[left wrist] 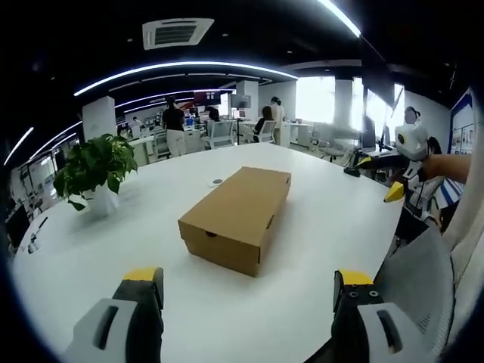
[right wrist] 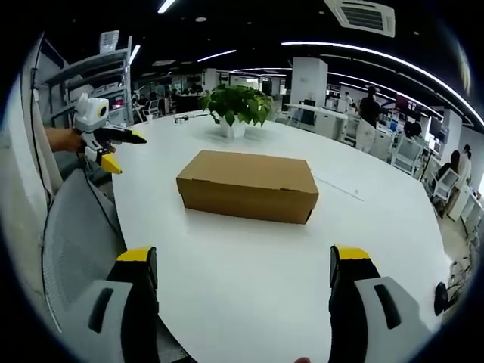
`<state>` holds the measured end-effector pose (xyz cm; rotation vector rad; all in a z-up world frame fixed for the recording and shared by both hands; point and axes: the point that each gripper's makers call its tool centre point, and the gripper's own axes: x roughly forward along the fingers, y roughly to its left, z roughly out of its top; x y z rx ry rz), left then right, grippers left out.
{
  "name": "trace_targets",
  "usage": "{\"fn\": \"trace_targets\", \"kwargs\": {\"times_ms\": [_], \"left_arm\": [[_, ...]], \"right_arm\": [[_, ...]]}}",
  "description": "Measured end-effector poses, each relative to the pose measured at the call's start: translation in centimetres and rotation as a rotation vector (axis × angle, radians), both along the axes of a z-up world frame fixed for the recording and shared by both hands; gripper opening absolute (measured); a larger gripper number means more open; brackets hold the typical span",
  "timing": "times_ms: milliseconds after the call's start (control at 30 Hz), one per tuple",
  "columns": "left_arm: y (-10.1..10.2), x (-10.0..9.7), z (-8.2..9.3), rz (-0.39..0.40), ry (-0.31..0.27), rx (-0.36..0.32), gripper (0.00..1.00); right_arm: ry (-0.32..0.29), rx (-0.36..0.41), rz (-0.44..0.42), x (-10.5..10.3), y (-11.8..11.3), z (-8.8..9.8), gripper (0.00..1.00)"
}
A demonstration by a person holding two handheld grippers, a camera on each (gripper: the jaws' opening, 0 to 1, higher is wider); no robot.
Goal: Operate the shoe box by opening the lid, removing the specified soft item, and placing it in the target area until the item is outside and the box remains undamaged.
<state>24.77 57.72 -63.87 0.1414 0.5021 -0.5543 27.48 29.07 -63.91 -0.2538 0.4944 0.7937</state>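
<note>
A brown cardboard shoe box (left wrist: 236,215) lies on the white round table (left wrist: 318,227) with its lid closed, so what is inside is hidden. My left gripper (left wrist: 248,281) hovers over the near table edge, short of the box, jaws wide apart and holding nothing. My right gripper (right wrist: 243,261) faces the box's long side (right wrist: 248,185) from another edge, open and holding nothing too. Each gripper appears in the other's view, held by a hand beside the table: the right gripper (left wrist: 379,176), the left gripper (right wrist: 126,151).
A potted green plant (left wrist: 94,170) (right wrist: 238,106) stands on the table beyond the box. A grey mesh chair (left wrist: 423,287) (right wrist: 76,227) sits at the table edge between the grippers. Desks, chairs and several people (left wrist: 175,125) fill the office behind.
</note>
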Motion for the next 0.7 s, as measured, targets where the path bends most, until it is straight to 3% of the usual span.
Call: {"fn": "trace_targets", "kwargs": {"times_ms": [267, 700], "left_arm": [[-0.7, 1.2, -0.9, 0.047, 0.006, 0.002, 0.85], [-1.5, 2.9, -2.4, 0.108, 0.005, 0.030, 0.81]], "right_arm": [[0.009, -0.023, 0.037, 2.1, 0.2, -0.8, 0.90], [-0.020, -0.038, 0.108, 6.1, 0.7, -1.5, 0.82]]}}
